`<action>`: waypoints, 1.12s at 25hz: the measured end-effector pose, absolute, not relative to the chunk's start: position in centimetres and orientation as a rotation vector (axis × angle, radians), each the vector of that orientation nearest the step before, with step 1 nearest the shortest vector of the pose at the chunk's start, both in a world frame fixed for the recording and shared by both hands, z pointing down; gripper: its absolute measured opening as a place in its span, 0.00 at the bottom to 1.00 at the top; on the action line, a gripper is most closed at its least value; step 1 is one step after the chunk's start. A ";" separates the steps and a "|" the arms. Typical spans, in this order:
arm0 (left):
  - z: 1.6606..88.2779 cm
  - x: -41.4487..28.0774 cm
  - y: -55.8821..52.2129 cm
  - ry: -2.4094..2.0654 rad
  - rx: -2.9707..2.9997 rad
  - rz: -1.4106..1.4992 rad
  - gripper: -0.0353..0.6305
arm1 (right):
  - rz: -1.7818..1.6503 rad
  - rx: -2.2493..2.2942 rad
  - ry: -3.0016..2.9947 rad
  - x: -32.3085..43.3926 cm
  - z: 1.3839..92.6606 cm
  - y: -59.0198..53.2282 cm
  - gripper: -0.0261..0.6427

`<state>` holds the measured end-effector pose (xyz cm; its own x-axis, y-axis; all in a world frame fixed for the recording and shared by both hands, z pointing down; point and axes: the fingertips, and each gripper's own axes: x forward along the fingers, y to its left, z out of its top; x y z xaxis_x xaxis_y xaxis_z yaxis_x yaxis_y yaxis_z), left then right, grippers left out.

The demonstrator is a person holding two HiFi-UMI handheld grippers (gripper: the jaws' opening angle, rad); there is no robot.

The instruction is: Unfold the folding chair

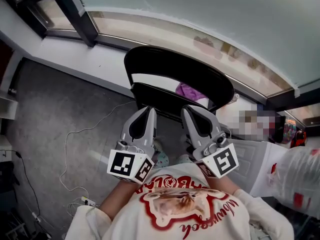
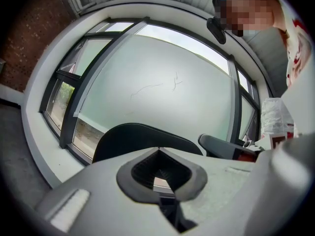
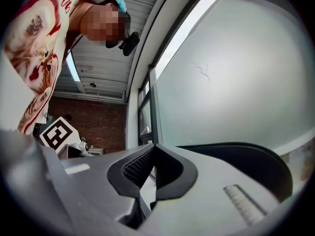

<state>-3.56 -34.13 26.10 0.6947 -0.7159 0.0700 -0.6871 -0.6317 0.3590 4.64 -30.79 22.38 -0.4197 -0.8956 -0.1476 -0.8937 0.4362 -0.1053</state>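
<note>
Nearest is the person's white T-shirt (image 1: 180, 204) with its red print. Just beyond it, a black-and-white marker cube (image 1: 129, 165) caps the back of each hand-held tool. The left gripper (image 1: 149, 110) and the right gripper (image 1: 189, 110) are side by side and a little apart, both aimed away from the person. In each gripper's own view the two jaws meet at their tips with nothing between them, so both are closed and empty. Down on the left, a thin white cable (image 1: 85, 130) trails over the grey carpet (image 1: 45, 109). On the near right sits a white plastic bag (image 1: 300, 179) with red marks. Directly ahead of the jaw tips stands the black folding chair (image 1: 170, 66), its curved backrest uppermost and a second dark panel below it, with a pale gap between the two. Both gripper views show the rounded backrest just past the jaws. Whether either tip touches the chair's near edge cannot be told from the head view. A purple object (image 1: 189, 91) shows past the chair's right side. Farther still runs the white sill (image 1: 95, 59), and behind it the large frosted window pane (image 1: 210, 9) in a dark frame.
</note>
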 end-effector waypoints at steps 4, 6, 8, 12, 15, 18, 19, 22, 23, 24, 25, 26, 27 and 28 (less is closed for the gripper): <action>27.7 -2.9 -35.0 -1.081 2.505 -0.078 0.05 | -0.022 -1.670 2.509 6.7 23.8 -30.9 0.08; 28.7 -2.4 -35.5 -1.077 2.483 -0.073 0.05 | -0.042 -1.722 2.502 8.3 24.8 -30.6 0.08; 29.7 -1.9 -35.8 -1.077 2.459 -0.050 0.06 | -0.044 -1.769 2.503 9.7 25.7 -30.2 0.08; 31.6 -1.0 -36.6 -1.087 2.389 0.006 0.11 | -0.067 -1.858 2.511 12.0 27.7 -29.6 0.08; 33.6 -0.5 -37.0 -1.116 2.306 0.040 0.19 | -0.079 -1.946 2.497 14.0 29.3 -29.1 0.08; 35.9 0.0 -37.5 -1.138 2.200 0.051 0.27 | -0.109 -2.039 2.478 16.1 31.3 -28.7 0.08; 36.8 0.1 -37.7 -1.147 2.159 0.051 0.29 | -0.115 -2.070 2.473 16.8 32.1 -28.5 0.08; 39.9 0.3 -38.2 -1.170 1.993 0.042 0.35 | -0.157 -2.148 2.444 18.7 34.4 -27.9 0.08; 41.1 0.3 -38.3 -1.175 1.928 0.037 0.38 | -0.182 -2.166 2.433 19.3 35.2 -27.6 0.08; 42.3 0.4 -38.4 -1.176 1.866 0.033 0.41 | -0.213 -2.182 2.423 19.8 36.1 -27.3 0.08; 43.5 0.6 -38.4 -1.174 1.810 0.028 0.43 | -0.249 -2.198 2.415 20.3 37.1 -27.0 0.08; 44.6 0.8 -38.4 -1.170 1.758 0.023 0.45 | -0.292 -2.218 2.409 20.9 38.2 -26.7 0.09; 45.6 1.1 -38.5 -1.167 1.710 0.017 0.47 | -0.339 -2.239 2.399 21.5 39.5 -26.4 0.11; 46.5 1.3 -38.7 -1.168 1.664 0.008 0.49 | -0.388 -2.261 2.381 22.2 40.7 -26.3 0.14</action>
